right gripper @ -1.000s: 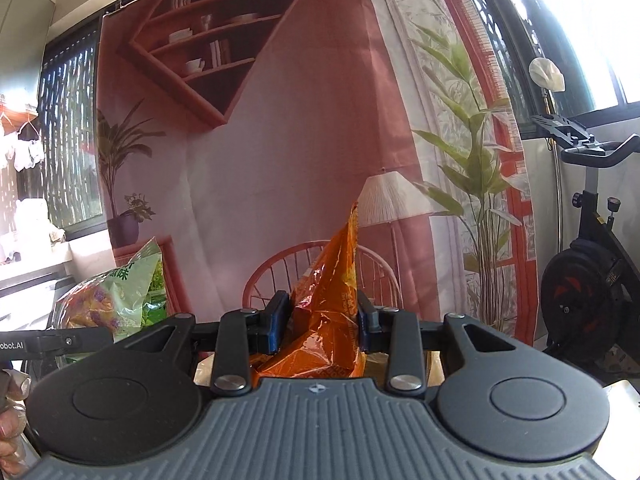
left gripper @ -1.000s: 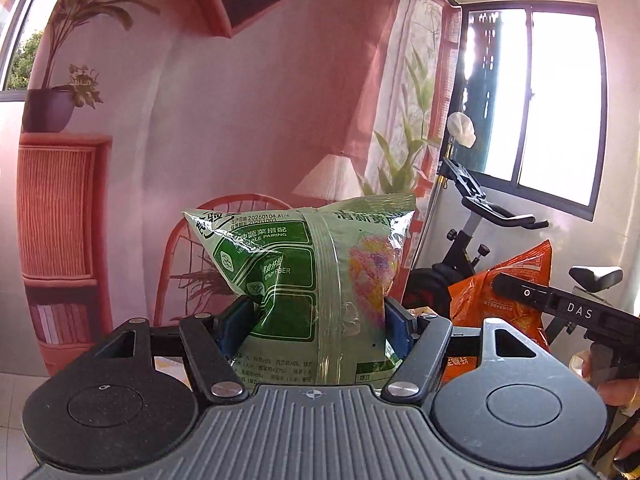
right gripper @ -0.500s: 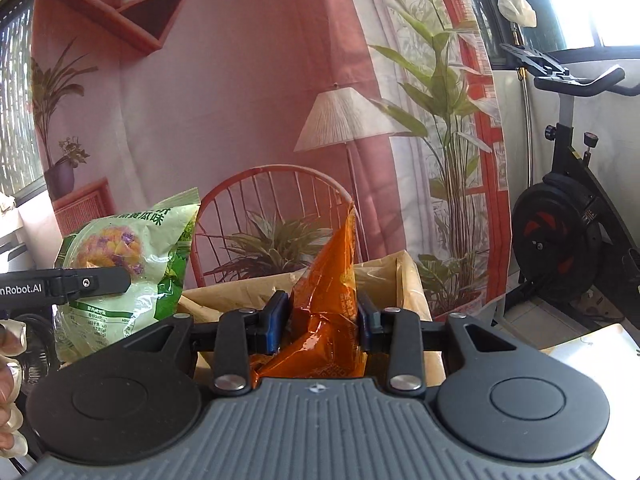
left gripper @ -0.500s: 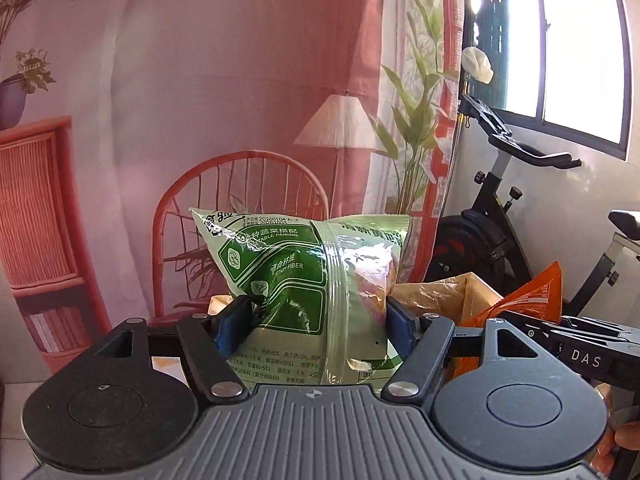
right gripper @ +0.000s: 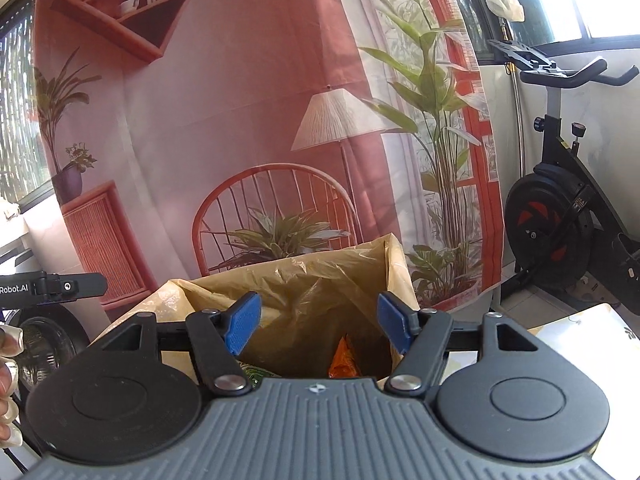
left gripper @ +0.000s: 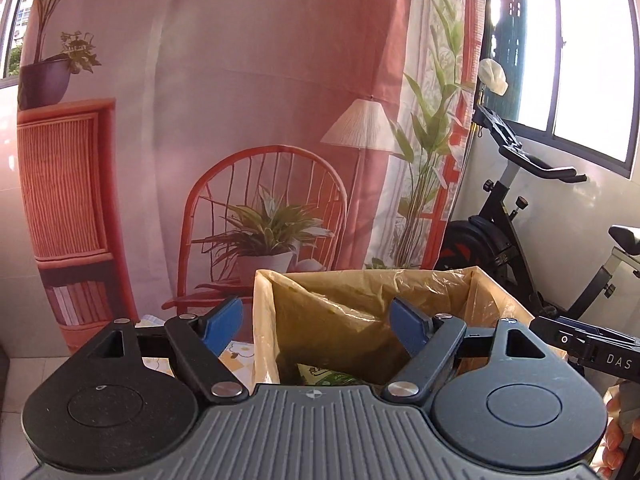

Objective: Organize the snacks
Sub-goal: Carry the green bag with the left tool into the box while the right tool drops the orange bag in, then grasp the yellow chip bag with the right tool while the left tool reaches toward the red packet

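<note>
While only corners of the green snack bag (left gripper: 324, 376) and orange snack bag (right gripper: 343, 356) are seen inside the lined box (right gripper: 400, 272), the left gripper (left gripper: 316, 326) and right gripper (right gripper: 320, 322) are tilted over it, jaws opening, nothing gripped.

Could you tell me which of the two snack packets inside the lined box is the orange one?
It is the orange snack packet under the right gripper; the green snack packet lies beside it toward the left.
</note>
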### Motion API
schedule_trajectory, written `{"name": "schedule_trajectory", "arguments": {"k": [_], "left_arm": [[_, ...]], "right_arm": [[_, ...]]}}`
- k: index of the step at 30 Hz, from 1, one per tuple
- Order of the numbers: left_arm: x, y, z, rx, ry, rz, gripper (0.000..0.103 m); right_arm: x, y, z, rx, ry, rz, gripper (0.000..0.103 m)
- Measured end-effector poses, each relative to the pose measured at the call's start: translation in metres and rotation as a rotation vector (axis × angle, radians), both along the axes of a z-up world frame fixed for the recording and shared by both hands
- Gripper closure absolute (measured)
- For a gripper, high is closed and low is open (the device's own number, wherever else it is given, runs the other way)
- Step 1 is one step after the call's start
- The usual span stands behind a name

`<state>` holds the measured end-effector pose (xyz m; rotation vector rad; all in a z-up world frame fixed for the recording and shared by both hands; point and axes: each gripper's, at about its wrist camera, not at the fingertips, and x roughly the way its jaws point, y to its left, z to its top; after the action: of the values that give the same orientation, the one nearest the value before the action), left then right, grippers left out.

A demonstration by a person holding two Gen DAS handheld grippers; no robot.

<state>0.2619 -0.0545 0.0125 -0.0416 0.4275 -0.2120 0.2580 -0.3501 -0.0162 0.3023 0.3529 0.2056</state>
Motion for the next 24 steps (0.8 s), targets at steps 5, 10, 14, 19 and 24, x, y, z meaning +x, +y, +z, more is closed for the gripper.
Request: {"name": "schedule_trajectory", "arguments": {"k": [5,10,14,19,24], "left_arm": [[-0.036,0.029,-0.004,0.006,-0.012,0.034,0.021],[-0.063,0.049,-0.025,-0.002,0.002,0.069,0.021],[-0.075,0.061,-0.05,-0.037,0.047,0.081,0.021],[-0.084,0.072,-0.082,-0.045,0.117,0.103,0.022],[-0.089,0.08,-0.104,-0.053,0.169,0.127,0.022]], "right_arm": [[-0.029,0.008,-0.002,-0.037,-0.024,0.043,0.029],[-0.047,0.015,-0.016,-0.068,-0.018,0.086,0.029],[-0.057,0.022,-0.032,-0.129,0.006,0.106,0.029],[-0.068,0.031,-0.055,-0.241,0.038,0.152,0.025],[-0.072,0.034,-0.073,-0.304,0.069,0.161,0.022]]}}
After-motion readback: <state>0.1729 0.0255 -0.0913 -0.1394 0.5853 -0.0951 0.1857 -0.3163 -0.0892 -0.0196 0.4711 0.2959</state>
